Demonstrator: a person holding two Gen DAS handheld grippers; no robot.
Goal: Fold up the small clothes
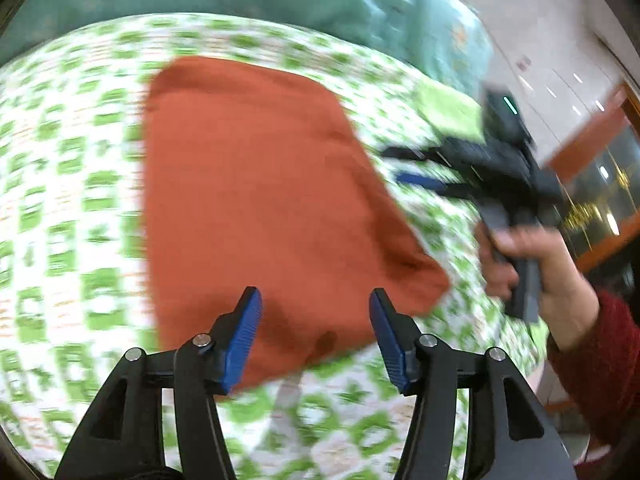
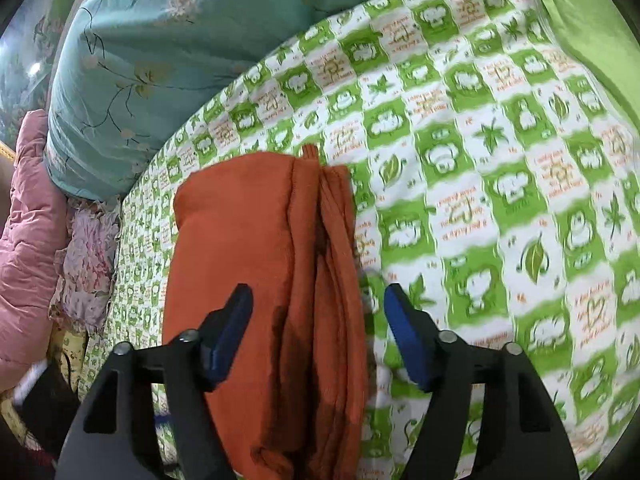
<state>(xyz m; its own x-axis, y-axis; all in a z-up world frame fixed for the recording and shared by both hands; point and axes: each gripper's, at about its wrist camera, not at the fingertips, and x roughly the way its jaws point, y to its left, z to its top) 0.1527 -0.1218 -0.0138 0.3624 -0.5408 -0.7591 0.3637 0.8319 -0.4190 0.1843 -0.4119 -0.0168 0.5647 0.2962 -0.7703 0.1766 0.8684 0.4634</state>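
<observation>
Though orange script fills many white squares of the sheet, it is too small and warped to read; green squares carry frogs and leaves. No brand or label shows on the cloth.

Both claws stand wide apart and grip nothing. Left gripper hangs over the near edge of the folded orange cloth, its 2 blue pads clear of the fabric. Right gripper hangs over the cloth's layered edges, where several folds stack side by side and a small loop pokes out at the far end; whether its pads brush the fabric I cannot tell.

From the left wrist view, the right gripper appears blurred beside the cloth's right edge, held by a hand in a dark red sleeve.

Around the cloth: a teal floral quilt bunched at the far side, a pink padded jacket and a crumpled floral piece at the sheet's left edge, and a plain green cloth at far right.
</observation>
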